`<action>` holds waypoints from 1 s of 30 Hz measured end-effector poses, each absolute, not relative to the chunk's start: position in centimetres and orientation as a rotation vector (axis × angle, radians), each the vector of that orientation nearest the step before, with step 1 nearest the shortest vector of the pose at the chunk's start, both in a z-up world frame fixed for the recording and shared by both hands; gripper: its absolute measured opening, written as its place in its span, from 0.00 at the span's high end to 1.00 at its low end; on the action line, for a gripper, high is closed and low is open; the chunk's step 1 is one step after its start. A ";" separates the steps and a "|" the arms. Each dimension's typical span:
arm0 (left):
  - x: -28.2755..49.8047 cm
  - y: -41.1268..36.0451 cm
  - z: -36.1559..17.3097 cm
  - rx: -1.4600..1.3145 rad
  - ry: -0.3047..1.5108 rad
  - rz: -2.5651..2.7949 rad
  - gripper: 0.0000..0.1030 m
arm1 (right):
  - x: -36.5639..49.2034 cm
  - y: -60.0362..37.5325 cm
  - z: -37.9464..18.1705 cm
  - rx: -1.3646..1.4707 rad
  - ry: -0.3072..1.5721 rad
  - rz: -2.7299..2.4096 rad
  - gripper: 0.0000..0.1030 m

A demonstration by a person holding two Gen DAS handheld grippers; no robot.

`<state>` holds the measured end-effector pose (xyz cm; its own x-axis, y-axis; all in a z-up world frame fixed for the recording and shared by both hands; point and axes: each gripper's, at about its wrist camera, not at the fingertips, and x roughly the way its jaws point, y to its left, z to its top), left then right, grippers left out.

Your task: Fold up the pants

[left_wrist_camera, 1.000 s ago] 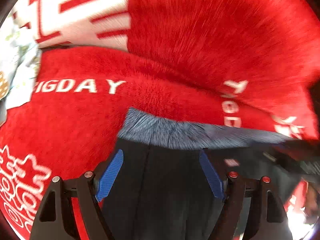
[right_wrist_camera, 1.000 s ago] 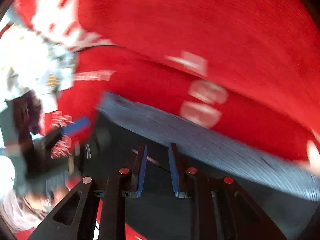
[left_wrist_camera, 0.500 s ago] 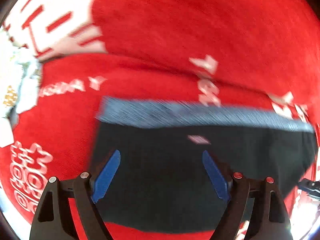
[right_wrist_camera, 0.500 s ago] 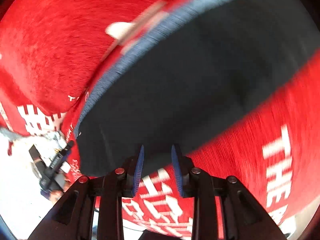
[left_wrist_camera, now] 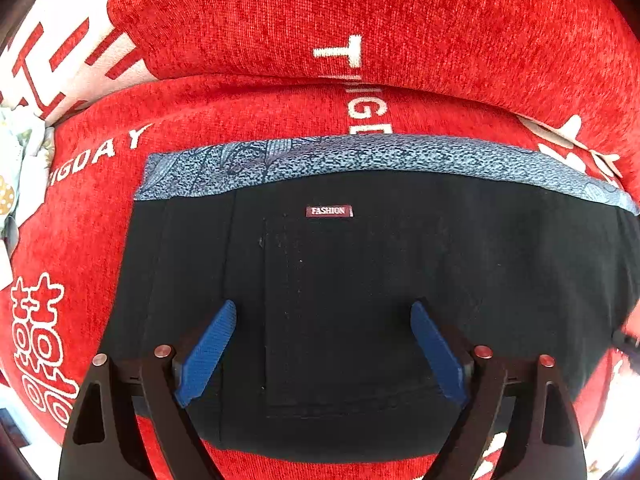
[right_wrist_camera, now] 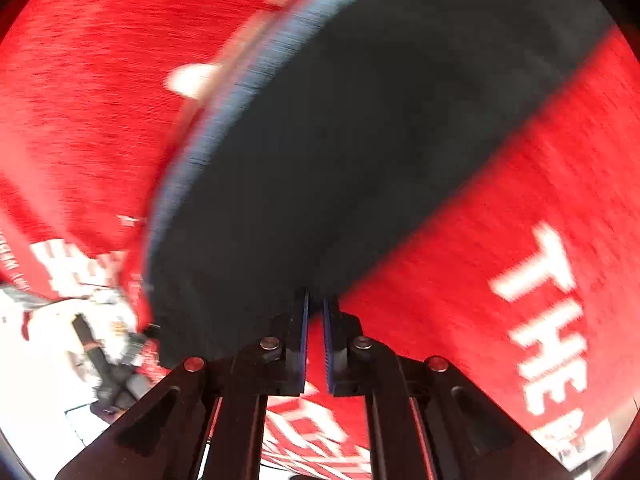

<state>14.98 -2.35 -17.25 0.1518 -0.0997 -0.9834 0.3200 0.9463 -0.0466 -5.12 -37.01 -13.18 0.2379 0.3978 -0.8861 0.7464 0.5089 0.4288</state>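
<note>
Black pants lie folded flat on a red cloth, with a blue-grey patterned waistband at the far edge and a small "FASHION" label below it. My left gripper is open above the pants, its blue pads spread wide and empty. In the blurred right wrist view the pants lie ahead. My right gripper is shut at their near edge; nothing shows between its pads.
The red cloth with white lettering covers the whole surface and rises in a fold behind the pants. A pale patterned item sits at the far left. The left gripper shows at the right wrist view's lower left.
The pants went from bunched to flat and spread. My left gripper backed off, staying open. My right gripper swung round to the pants' edge and closed further.
</note>
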 end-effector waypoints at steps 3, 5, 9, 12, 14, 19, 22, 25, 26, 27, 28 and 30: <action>15.4 -3.2 -17.0 0.192 1.430 -0.268 0.11 | -8.8 -40.0 -12.3 1.124 1.371 -0.397 0.92; 15.4 -4.6 -15.2 0.211 1.427 -0.281 0.11 | -10.6 -43.0 -10.9 1.174 1.275 -0.439 0.85; 13.8 -8.5 -13.0 0.190 1.398 -0.396 0.11 | -11.4 -49.6 -9.7 1.244 1.106 -0.516 0.69; 12.9 -12.3 -13.3 0.198 1.421 -0.468 0.11 | -10.6 -53.2 -10.9 1.249 1.086 -0.562 0.69; 11.4 -14.4 -14.3 0.211 1.444 -0.496 0.11 | -10.1 -54.6 -12.5 1.289 1.093 -0.587 0.70; 8.5 -16.5 -16.8 0.358 1.408 -0.519 0.06 | -8.1 -53.6 -13.0 1.130 1.191 -0.558 0.91; 9.1 -16.6 -16.7 0.359 1.451 -0.514 0.06 | -9.2 -53.5 -12.8 1.159 1.170 -0.560 0.91; 10.1 -17.6 -15.5 0.369 1.463 -0.497 0.07 | -10.7 -54.7 -11.0 1.087 1.183 -0.649 0.83; 10.2 -18.0 -14.7 0.356 1.443 -0.507 0.07 | -11.0 -55.2 -10.4 1.065 1.179 -0.672 0.82; 10.3 -19.2 -14.1 0.341 1.419 -0.519 0.07 | -10.9 -55.9 -10.0 1.042 1.167 -0.681 0.82; 10.4 -20.2 -13.4 0.327 1.395 -0.532 0.07 | -10.8 -56.8 -9.2 1.001 1.143 -0.683 0.82; 10.6 -22.6 -13.2 0.310 1.377 -0.555 0.07 | -9.7 -58.0 -8.8 0.940 1.130 -0.677 0.81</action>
<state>10.56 -22.64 -13.19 0.0938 -0.1899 -0.9773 0.5409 0.8338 -0.1101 -9.67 -57.98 -8.82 0.3060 0.0067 -0.9520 0.8429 0.4630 0.2742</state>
